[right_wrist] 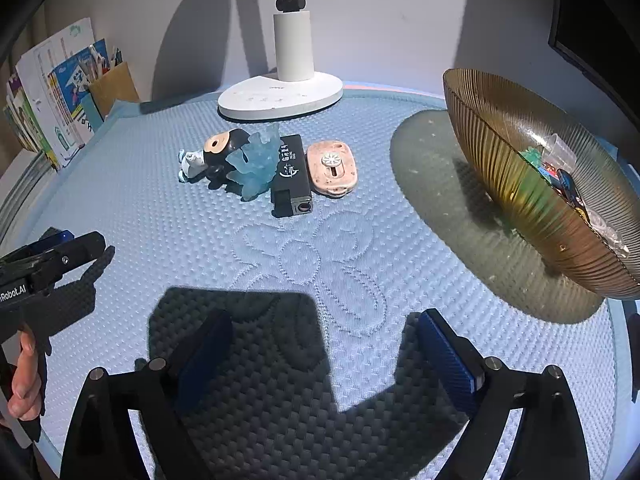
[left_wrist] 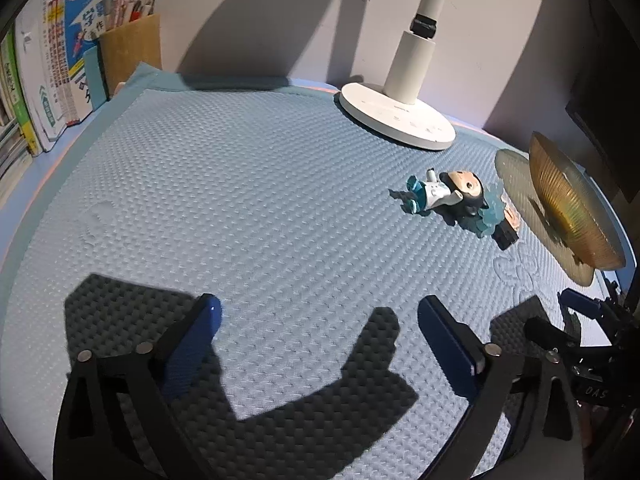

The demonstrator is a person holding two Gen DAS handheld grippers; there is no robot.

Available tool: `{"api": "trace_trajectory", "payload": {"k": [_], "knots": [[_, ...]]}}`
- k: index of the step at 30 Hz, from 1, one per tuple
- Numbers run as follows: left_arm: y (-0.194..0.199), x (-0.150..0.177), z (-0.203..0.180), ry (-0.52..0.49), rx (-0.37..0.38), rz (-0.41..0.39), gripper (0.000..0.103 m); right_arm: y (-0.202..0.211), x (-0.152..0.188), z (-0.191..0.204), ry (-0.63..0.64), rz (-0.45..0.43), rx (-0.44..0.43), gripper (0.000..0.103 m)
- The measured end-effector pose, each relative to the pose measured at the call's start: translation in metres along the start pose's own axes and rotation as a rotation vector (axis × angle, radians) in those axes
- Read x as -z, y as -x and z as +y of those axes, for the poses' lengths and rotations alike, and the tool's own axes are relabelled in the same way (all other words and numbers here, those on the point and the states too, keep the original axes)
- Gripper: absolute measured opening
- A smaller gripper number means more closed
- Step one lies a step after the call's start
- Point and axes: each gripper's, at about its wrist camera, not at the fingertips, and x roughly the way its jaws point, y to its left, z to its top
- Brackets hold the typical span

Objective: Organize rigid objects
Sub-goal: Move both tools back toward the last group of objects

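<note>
Both my left tool (left_wrist: 320, 320) and right tool (right_wrist: 324, 336) hang released, empty. Ahead of the right, the black lighter (right_wrist: 291, 174) looks stiff, light; I'd pinch its long flat sides.

both hand-held grippers (left_wrist: 320, 312) (right_wrist: 324, 328) gaping, empty

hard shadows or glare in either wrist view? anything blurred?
Left wrist view: hard light, crisp dark shadows of the left tongs on the blue mat; strong fisheye bending at the edges; amber bowl cropped near the rim. Right wrist view: same hard shadows under the right tongs, the bowl casts a tinted shadow; no real glare, centre sharp.
</note>
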Motion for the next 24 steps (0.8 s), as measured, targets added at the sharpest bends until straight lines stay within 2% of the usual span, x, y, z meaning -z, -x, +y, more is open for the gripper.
{"api": "trace_trajectory", "payload": {"k": [12,24], "knots": [[-0.004,0.002,-0.009,-0.045,-0.044,0.02,0.102,-0.003,-0.001,0.0,0.001,0.015,-0.007,0.102],[-0.007,0.004,-0.013,-0.073,-0.077,0.031,0.102,-0.004,0.0,0.001,0.006,0.017,-0.003,0.103]]}}
